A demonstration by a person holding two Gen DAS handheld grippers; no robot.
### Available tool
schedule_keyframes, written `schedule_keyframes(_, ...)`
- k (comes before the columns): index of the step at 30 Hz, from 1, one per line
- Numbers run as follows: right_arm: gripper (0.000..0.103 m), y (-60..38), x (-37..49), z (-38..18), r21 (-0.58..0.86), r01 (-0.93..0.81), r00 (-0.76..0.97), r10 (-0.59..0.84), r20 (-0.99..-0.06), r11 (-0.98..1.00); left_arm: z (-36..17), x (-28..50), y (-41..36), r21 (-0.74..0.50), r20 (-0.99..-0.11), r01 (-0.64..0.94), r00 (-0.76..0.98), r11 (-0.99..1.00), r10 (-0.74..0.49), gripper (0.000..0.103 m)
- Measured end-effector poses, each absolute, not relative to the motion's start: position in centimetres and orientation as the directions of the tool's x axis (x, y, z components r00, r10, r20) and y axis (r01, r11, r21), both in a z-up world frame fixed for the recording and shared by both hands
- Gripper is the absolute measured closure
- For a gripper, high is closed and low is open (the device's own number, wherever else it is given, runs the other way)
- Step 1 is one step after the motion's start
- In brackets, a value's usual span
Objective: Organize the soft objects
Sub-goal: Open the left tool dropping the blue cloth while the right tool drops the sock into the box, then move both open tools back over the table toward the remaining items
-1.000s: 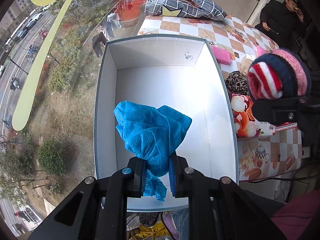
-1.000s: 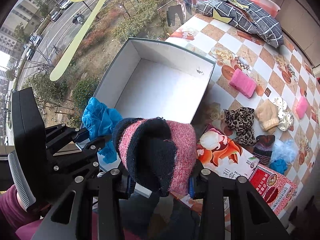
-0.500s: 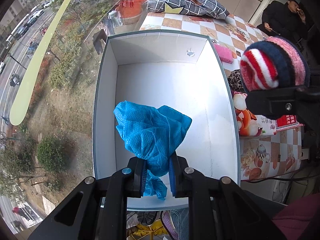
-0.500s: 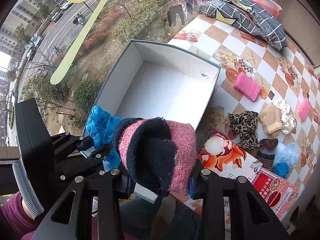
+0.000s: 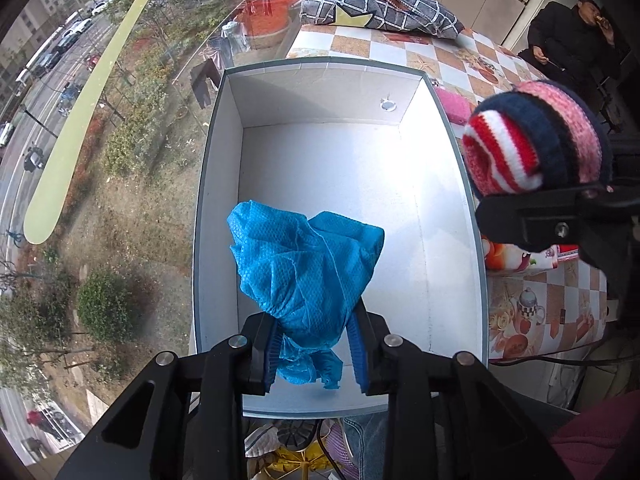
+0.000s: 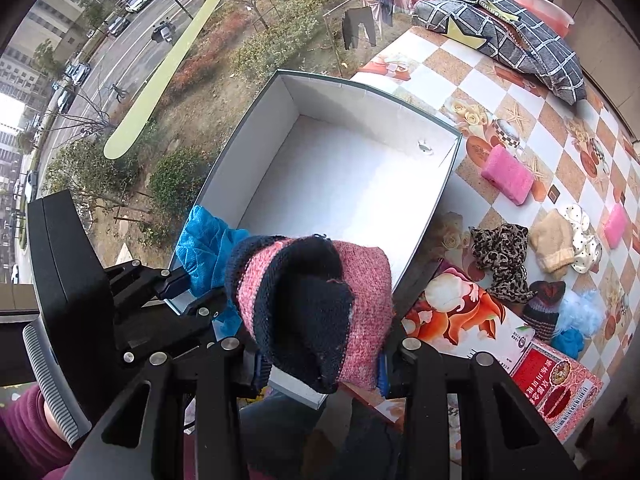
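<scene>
Item one, far left: window glass (image 5: 100, 160) (street below), edging the table.

Item two: white box (image 5: 320, 74), bare inside, my drop point. My left gripper (image 5: 316, 344) hangs over its near end so the blue cloth (image 5: 308, 264) lands inside; against the earlier frame its jaws have just been opening, and the cloth sits loosely between the pads.

Item three, right: my right gripper (image 6: 320, 364), clenched on the striped knit hat (image 6: 312, 304), waiting near the box's right wall, unchanged.
</scene>
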State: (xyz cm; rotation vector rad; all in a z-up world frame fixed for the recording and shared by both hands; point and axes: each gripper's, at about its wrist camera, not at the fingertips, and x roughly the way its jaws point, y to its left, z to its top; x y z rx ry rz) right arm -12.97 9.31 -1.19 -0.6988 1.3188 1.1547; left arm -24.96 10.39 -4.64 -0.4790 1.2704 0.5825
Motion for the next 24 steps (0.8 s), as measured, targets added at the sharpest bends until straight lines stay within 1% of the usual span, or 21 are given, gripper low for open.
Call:
schedule_keyframes(1,0.063,9.4,-13.0,-1.2,0.212,-0.92,-0.135,0.242,-0.961,0.328,-4.6,-25.0,10.3,-0.013,-0.971,-0.644,0.19,0.765,0.143,0.047)
schedule_keyframes(2,0.058,9.4,-13.0,-1.2,0.213,-0.92,-0.136,0.242,-0.961,0.328,-4.5,-25.0,10.2,-0.011,-0.971,-0.642,0.191,0.766,0.146,0.04)
schedule_keyframes(3,0.058,9.4,-13.0,-1.3,0.214,-0.92,-0.137,0.242,-0.96,0.329,-4.4,-25.0,10.2,-0.01,-0.969,-0.643,0.195,0.766,0.151,0.028)
schedule_keyframes(4,0.058,9.4,-13.0,-1.3,0.215,-0.92,-0.139,0.241,-0.961,0.329,-4.3,-25.1,10.3,-0.01,-0.967,-0.647,0.199,0.762,0.157,0.02)
schedule_keyframes(6,0.042,9.3,-13.0,-1.3,0.212,-0.919,-0.136,0.238,-0.962,0.333,-4.3,-25.2,10.5,-0.014,-0.966,-0.657,0.203,0.754,0.158,0.019)
schedule_keyframes(7,0.023,9.2,-12.9,-1.3,0.208,-0.918,-0.131,0.238,-0.962,0.339,-4.3,-25.3,10.7,-0.025,-0.967,-0.665,0.205,0.746,0.15,0.016)
schedule_keyframes(8,0.018,9.1,-12.7,-1.2,0.204,-0.916,-0.124,0.24,-0.963,0.345,-4.3,-25.4,10.9,-0.028,-0.968,-0.673,0.202,0.739,0.147,0.013)
schedule_keyframes(10,0.007,8.9,-12.3,-1.0,0.227,-0.907,-0.14,0.255,-0.957,0.356,-4.2,-25.5,11.2,-0.034,-0.969,-0.685,0.202,0.728,0.144,0.0)
schedule_keyframes(11,0.001,8.8,-12.1,-0.8,0.229,-0.903,-0.137,0.262,-0.955,0.363,-4.1,-25.6,11.3,-0.038,-0.967,-0.688,0.207,0.724,0.146,0.0)
schedule_keyframes(24,0.001,6.5,-9.7,-0.6,0.233,-0.84,-0.099,0.285,-0.953,0.489,-2.8,-24.7,11.1,-0.064,-0.953,-0.659,0.263,0.749,0.15,0.0)
